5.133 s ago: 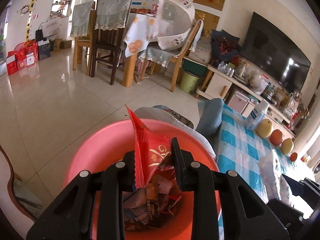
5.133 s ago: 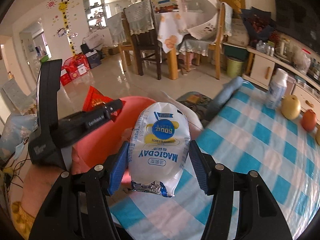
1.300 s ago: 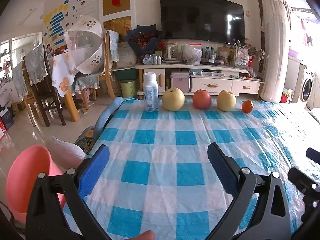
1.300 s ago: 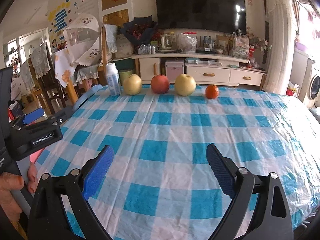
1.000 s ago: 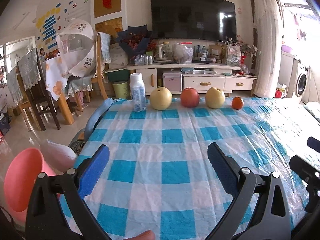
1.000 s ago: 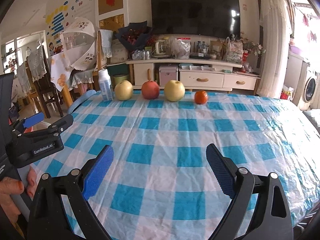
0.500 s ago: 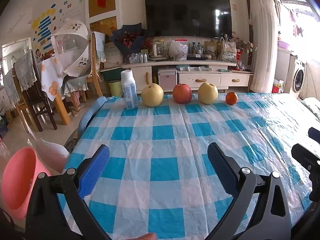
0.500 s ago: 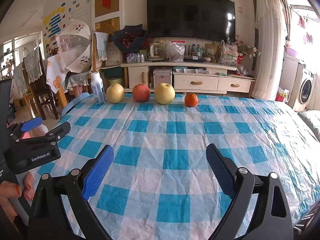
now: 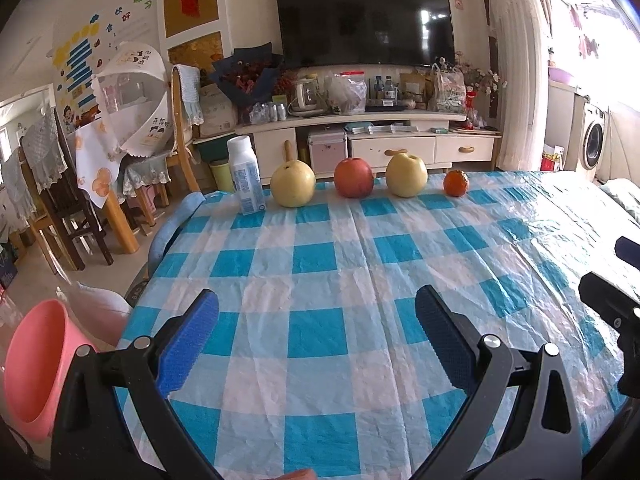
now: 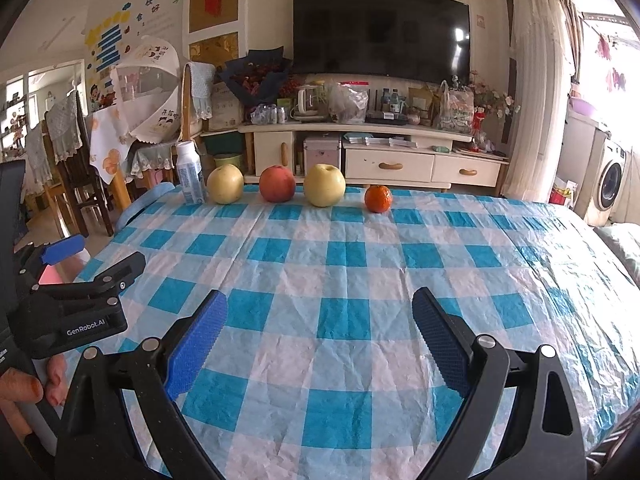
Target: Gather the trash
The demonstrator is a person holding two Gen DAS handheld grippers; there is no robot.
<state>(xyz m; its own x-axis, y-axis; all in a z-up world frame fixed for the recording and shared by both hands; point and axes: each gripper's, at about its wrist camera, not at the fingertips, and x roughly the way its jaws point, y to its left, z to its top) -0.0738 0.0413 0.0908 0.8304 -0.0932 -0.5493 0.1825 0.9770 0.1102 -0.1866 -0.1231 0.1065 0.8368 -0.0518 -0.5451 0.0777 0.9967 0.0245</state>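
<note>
My left gripper (image 9: 316,332) is open and empty over the near part of the blue-and-white checked tablecloth (image 9: 360,256). My right gripper (image 10: 320,332) is open and empty over the same cloth (image 10: 360,256). The pink trash basin (image 9: 32,364) stands on the floor at the table's left edge; its inside is hidden from here. No wrapper lies on the cloth in either view. The left gripper also shows at the left edge of the right wrist view (image 10: 80,280).
At the table's far edge stand a white bottle (image 9: 246,176), a yellow pear (image 9: 293,185), a red apple (image 9: 354,178), a second yellow pear (image 9: 406,176) and a small orange (image 9: 456,183). Behind are a TV cabinet (image 9: 360,140) and dining chairs (image 9: 60,184).
Five seconds ago both grippers held wrappers at the pink basin; now both are open and empty. In the last second both views rose and drew back slightly from the table.
</note>
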